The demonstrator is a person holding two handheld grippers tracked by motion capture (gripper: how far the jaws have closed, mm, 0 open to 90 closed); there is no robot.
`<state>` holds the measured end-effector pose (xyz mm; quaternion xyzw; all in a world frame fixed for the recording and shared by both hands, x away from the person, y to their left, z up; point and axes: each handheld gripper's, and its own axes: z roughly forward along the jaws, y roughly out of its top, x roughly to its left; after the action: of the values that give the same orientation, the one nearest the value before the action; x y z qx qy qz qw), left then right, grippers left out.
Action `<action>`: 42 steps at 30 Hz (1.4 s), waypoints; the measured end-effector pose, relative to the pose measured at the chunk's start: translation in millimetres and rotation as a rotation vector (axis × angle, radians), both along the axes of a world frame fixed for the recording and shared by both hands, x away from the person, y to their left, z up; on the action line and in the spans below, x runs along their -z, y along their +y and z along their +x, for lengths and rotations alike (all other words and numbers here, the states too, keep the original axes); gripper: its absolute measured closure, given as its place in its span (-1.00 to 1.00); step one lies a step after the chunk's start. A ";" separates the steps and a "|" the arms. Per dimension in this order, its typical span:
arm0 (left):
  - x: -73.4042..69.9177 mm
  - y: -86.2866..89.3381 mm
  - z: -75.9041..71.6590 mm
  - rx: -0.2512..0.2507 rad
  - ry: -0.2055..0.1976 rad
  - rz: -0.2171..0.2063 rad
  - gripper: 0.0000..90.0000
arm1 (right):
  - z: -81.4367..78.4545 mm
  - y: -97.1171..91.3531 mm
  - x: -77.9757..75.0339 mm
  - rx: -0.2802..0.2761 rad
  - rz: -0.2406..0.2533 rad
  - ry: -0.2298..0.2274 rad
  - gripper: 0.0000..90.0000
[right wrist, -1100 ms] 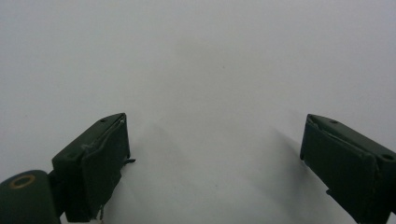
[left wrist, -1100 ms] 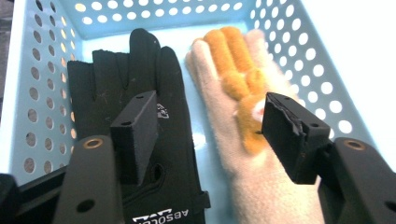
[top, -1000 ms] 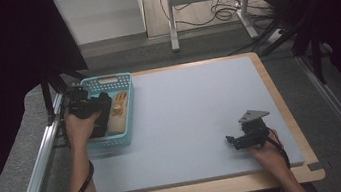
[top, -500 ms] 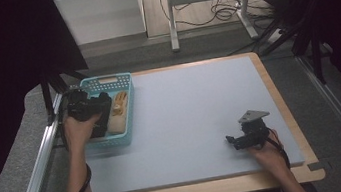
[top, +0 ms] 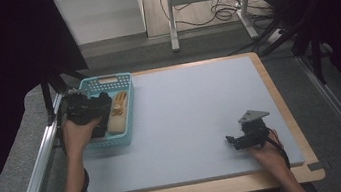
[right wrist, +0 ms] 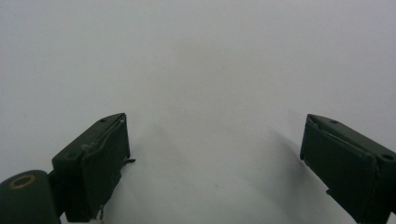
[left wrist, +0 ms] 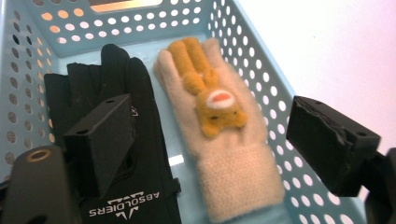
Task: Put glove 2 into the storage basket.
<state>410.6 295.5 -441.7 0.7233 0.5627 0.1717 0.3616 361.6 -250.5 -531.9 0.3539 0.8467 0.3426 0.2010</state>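
Hovering over the basket [left wrist: 261,70], left tool [left wrist: 210,140] spread, just opening, above black glove [left wrist: 116,140] and beige glove [left wrist: 224,140], logo legible close up, right tool [right wrist: 215,158] spread.

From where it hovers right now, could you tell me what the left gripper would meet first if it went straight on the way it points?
Probably the beige glove lying in the turquoise basket: it sits between the left gripper's open jaws, which have just been opening, beside the black glove. Depth is hard to judge.

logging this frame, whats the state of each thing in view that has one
left tongs: open above the basket, jaws just been opening, nothing gripped
right tongs: open, empty, low over the mat
basket: upright, holds both gloves
black glove: flat in basket
cream glove: flat beside it
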 end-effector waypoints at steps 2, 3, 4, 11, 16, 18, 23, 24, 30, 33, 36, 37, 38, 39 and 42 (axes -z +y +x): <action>-0.5 -0.7 -1.8 0.002 -0.001 0.001 -0.71 | 0.0 0.0 0.0 0.000 0.000 0.000 -0.82; -0.4 -1.3 -2.6 0.002 -0.003 -0.002 -0.72 | 0.0 0.0 0.0 0.000 0.000 0.000 -0.82; -0.9 -1.7 -3.5 0.004 -0.001 -0.001 -0.74 | 0.0 0.0 0.0 0.000 0.000 0.000 -0.82; -4.4 -6.7 -9.8 0.021 -0.019 0.003 -0.81 | -0.1 0.0 0.0 -0.001 0.000 -0.001 -0.82; -7.2 -11.3 -14.7 0.039 -0.032 0.007 -0.84 | -0.2 0.0 0.0 -0.001 -0.001 -0.002 -0.82; -8.2 -13.1 -16.5 0.047 -0.036 0.010 -0.85 | -0.1 0.0 0.0 -0.001 -0.001 -0.001 -0.82; -10.4 -18.5 -21.0 0.063 -0.045 0.012 -0.88 | -0.1 0.1 0.0 0.000 -0.001 -0.002 -0.82; -10.8 -19.2 -21.6 0.067 -0.045 0.012 -0.89 | -0.2 0.1 0.0 0.000 -0.001 -0.002 -0.82; -13.1 -24.9 -26.5 0.089 -0.059 0.007 -0.91 | -0.1 0.1 0.0 -0.001 -0.001 -0.002 -0.82; -13.8 -27.6 -28.9 0.098 -0.066 0.003 -0.92 | 0.0 0.0 0.0 -0.001 0.000 -0.001 -0.82; -13.6 -30.5 -31.3 0.109 -0.074 -0.002 -0.92 | -0.2 0.1 0.0 0.000 0.000 0.000 -0.82; -13.5 -31.5 -32.1 0.113 -0.074 -0.003 -0.92 | -0.2 0.1 0.0 0.000 0.001 0.001 -0.82; -13.3 -32.6 -32.9 0.115 -0.077 -0.004 -0.92 | -0.1 0.1 0.0 0.000 0.000 0.000 -0.82; -12.9 -33.5 -33.7 0.118 -0.081 -0.007 -0.92 | -0.1 0.1 0.0 -0.001 0.000 0.000 -0.82; -11.7 -36.3 -35.9 0.127 -0.086 -0.013 -0.92 | -0.1 0.1 0.0 0.000 0.000 -0.002 -0.82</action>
<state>374.8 259.2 -430.0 0.7473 0.5006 0.1756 0.4001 361.4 -250.4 -531.9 0.3535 0.8466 0.3429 0.2017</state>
